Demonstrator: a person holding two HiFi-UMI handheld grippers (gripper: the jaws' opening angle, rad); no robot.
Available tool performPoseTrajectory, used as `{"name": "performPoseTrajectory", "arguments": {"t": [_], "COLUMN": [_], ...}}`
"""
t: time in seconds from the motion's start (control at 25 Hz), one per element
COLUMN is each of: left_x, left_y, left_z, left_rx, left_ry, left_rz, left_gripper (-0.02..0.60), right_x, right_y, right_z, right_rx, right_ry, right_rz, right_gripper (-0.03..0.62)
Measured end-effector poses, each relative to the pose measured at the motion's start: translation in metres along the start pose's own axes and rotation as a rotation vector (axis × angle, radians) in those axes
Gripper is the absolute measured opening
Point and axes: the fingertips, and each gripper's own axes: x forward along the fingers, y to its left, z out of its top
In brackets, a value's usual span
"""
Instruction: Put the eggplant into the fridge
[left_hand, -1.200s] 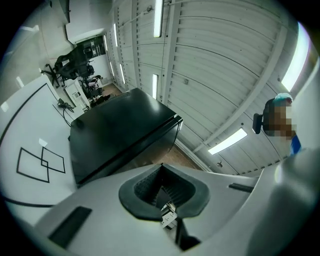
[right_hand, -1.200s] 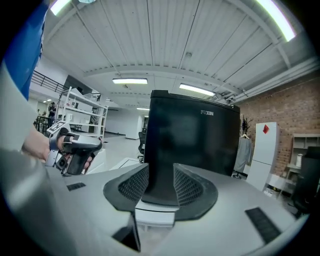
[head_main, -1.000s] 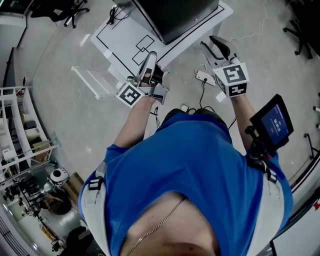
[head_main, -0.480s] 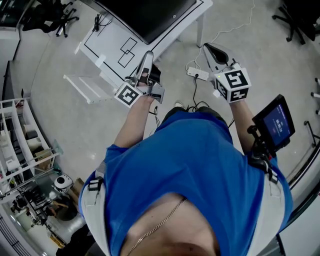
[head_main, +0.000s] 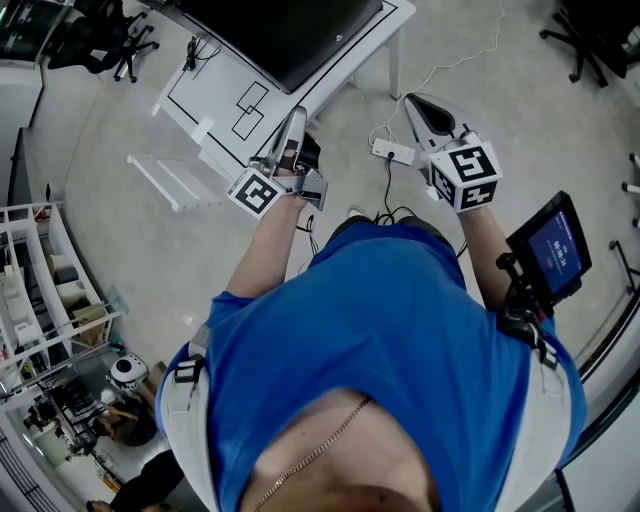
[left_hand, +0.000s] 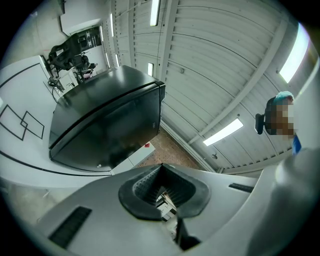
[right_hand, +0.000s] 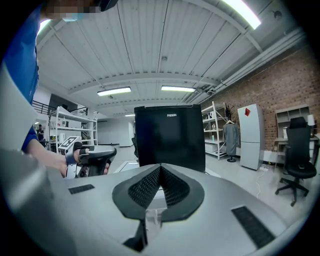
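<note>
No eggplant shows in any view. The black fridge (head_main: 290, 30) stands with its door closed on a white table (head_main: 215, 95) marked with black lines. It fills the middle of the right gripper view as a black box (right_hand: 170, 135) and lies upper left in the left gripper view (left_hand: 105, 120). My left gripper (head_main: 297, 112) is shut with nothing in it, its tip over the table's near edge. My right gripper (head_main: 412, 98) is shut and empty, held over the floor beside the table. In their own views both grippers (left_hand: 161, 167) (right_hand: 160, 167) have their pads pressed together.
A white power strip (head_main: 393, 151) with cables lies on the floor under the right gripper. A clear rack (head_main: 170, 180) sits left of the table, and shelving (head_main: 40, 290) stands at far left. A small screen (head_main: 555, 250) hangs at the person's right side. An office chair (right_hand: 297, 170) stands at right.
The right gripper's jaws, spread a second ago, are now shut on nothing. Both grippers have shifted a little across the floor and table; the left stays shut.
</note>
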Motion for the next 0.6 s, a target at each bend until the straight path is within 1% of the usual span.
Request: {"name": "performPoseTrajectory", "arguments": {"t": [0.2,0.32,0.44,0.6], "left_x": [0.002,0.002,0.002,0.004], "left_y": [-0.002,0.0,0.001,0.001], "left_z": [-0.009,0.0,0.0,-0.014], "left_rx": [0.013,0.017,0.026,0.012], "left_ry": [0.011,0.015,0.02,0.016], "left_rz": [-0.005,-0.011,-0.01,0.001], "left_gripper": [0.008,0.008,0.008,0.008], "right_x": [-0.005,0.003,0.003,-0.007], "right_y": [-0.002,0.006,0.007,-0.001], "right_z": [-0.003,0.0,0.001,-0.002], "right_rx": [0.004,0.002,0.002,0.002], "right_ry": [-0.006,0.0,0.001,-0.008], "right_rz": [0.007,0.012,0.013,0.011], "right_gripper": [0.003,0.003,0.003,0.003]}}
